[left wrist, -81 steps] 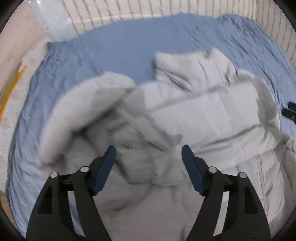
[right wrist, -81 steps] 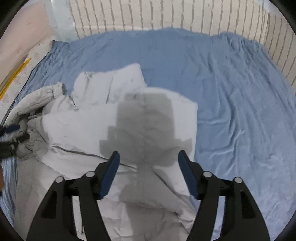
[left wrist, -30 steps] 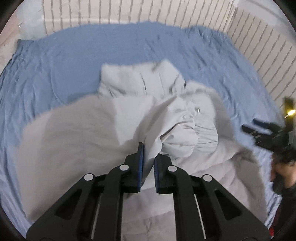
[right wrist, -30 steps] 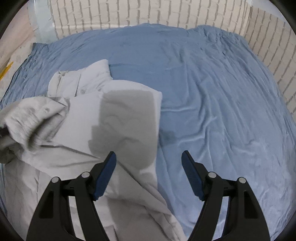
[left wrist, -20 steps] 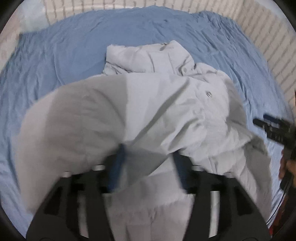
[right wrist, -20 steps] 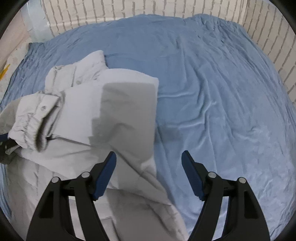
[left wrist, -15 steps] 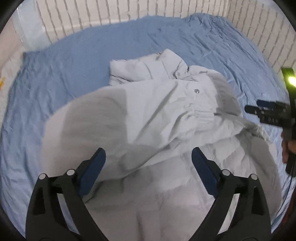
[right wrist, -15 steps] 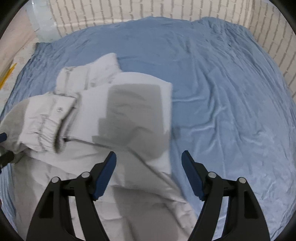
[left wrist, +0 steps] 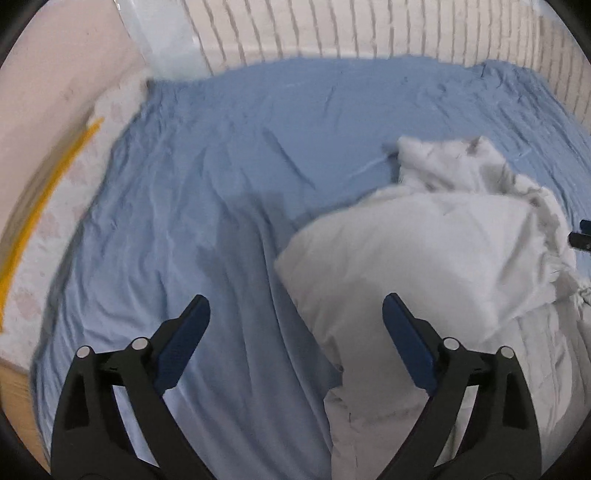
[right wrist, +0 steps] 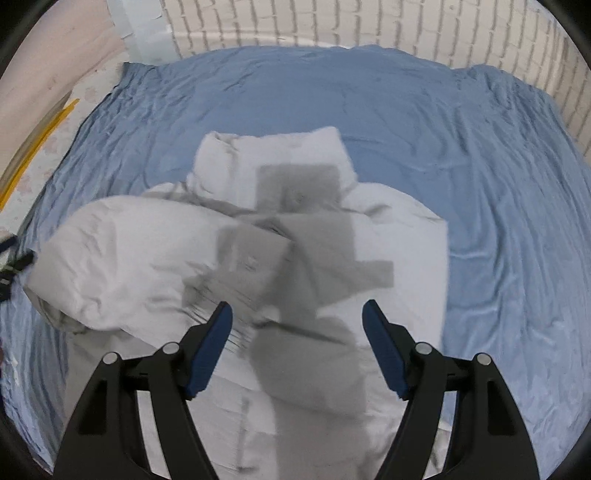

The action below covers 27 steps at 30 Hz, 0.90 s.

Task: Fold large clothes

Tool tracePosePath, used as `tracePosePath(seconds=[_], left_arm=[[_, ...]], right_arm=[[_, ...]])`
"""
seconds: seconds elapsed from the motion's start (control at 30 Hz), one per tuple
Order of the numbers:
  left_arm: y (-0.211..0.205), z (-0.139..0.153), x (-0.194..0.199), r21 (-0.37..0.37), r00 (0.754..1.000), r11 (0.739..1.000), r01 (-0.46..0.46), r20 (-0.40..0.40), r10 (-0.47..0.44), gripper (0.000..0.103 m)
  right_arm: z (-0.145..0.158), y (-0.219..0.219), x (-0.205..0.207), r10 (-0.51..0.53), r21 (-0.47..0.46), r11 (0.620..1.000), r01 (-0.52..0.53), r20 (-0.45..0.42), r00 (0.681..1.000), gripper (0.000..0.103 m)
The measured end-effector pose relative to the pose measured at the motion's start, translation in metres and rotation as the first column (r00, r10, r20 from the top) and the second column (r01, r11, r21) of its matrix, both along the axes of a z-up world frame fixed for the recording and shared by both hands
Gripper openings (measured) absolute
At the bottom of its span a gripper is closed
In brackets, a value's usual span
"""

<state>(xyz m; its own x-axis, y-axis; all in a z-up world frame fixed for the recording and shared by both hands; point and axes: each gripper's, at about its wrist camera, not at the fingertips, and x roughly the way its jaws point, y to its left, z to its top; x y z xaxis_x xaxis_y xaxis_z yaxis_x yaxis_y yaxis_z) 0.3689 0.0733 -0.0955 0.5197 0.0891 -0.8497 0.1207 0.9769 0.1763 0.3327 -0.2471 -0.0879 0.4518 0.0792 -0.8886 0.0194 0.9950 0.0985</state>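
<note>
A light grey puffer jacket (right wrist: 295,266) lies on a blue bedsheet (right wrist: 498,192), collar at the far end, with its left sleeve folded across the body. In the left wrist view the jacket (left wrist: 443,266) fills the right side. My left gripper (left wrist: 295,317) is open and empty, above the sheet at the jacket's left edge. My right gripper (right wrist: 297,325) is open and empty, hovering over the jacket's middle. The left gripper's tip (right wrist: 14,254) shows at the left edge of the right wrist view.
A white brick wall (right wrist: 332,22) runs behind the bed. A pale floor mat with a yellow strip (left wrist: 40,206) lies left of the blue bedsheet (left wrist: 207,177). The right gripper's tip (left wrist: 581,236) shows at the right edge.
My left gripper carried the sleeve across the jacket, opened and let it go, then swung left off the jacket. My right gripper stayed open and shifted over the jacket.
</note>
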Motion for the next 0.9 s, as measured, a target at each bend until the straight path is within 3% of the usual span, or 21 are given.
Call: tracePosePath(seconds=[0.2, 0.43, 0.47, 0.5, 0.57, 0.63, 0.7, 0.9], left_arm=[[-0.015, -0.059, 0.002, 0.092, 0.998, 0.995, 0.028, -0.065, -0.023, 0.088], [-0.007, -0.090, 0.014, 0.078, 0.995, 0.997, 0.006, -0.102, 0.001, 0.095], [-0.007, -0.093, 0.015, 0.076, 0.995, 0.997, 0.000, -0.104, 0.008, 0.096], [-0.007, -0.096, 0.014, 0.080, 0.995, 0.997, -0.002, -0.102, 0.010, 0.096], [-0.009, -0.095, 0.013, 0.100, 0.995, 0.995, -0.006, -0.094, 0.015, 0.096], [-0.011, -0.090, 0.009, 0.116, 0.996, 0.993, -0.006, -0.083, 0.016, 0.095], [-0.011, -0.083, 0.004, 0.125, 0.997, 0.992, -0.006, -0.072, 0.015, 0.095], [-0.008, -0.040, -0.015, 0.127, 1.000, 0.992, -0.014, -0.010, 0.016, 0.094]], right_arm=[[-0.031, 0.015, 0.015, 0.012, 0.066, 0.998, -0.007, -0.073, 0.997, 0.073], [-0.063, 0.020, 0.029, -0.002, 0.112, 0.994, 0.011, -0.085, 0.996, 0.071], [-0.067, 0.020, 0.029, -0.006, 0.132, 0.991, 0.017, -0.081, 0.997, 0.067], [-0.069, 0.019, 0.028, -0.011, 0.164, 0.986, 0.023, -0.075, 0.997, 0.056], [-0.071, 0.019, 0.026, -0.012, 0.232, 0.972, 0.028, -0.068, 0.998, 0.044], [-0.069, 0.022, 0.024, -0.004, 0.223, 0.975, 0.018, -0.063, 0.998, 0.038], [-0.067, 0.020, 0.023, 0.000, 0.238, 0.971, 0.013, -0.053, 0.999, 0.024], [-0.029, 0.003, 0.009, -0.017, 0.192, 0.981, 0.006, 0.051, 0.999, 0.014]])
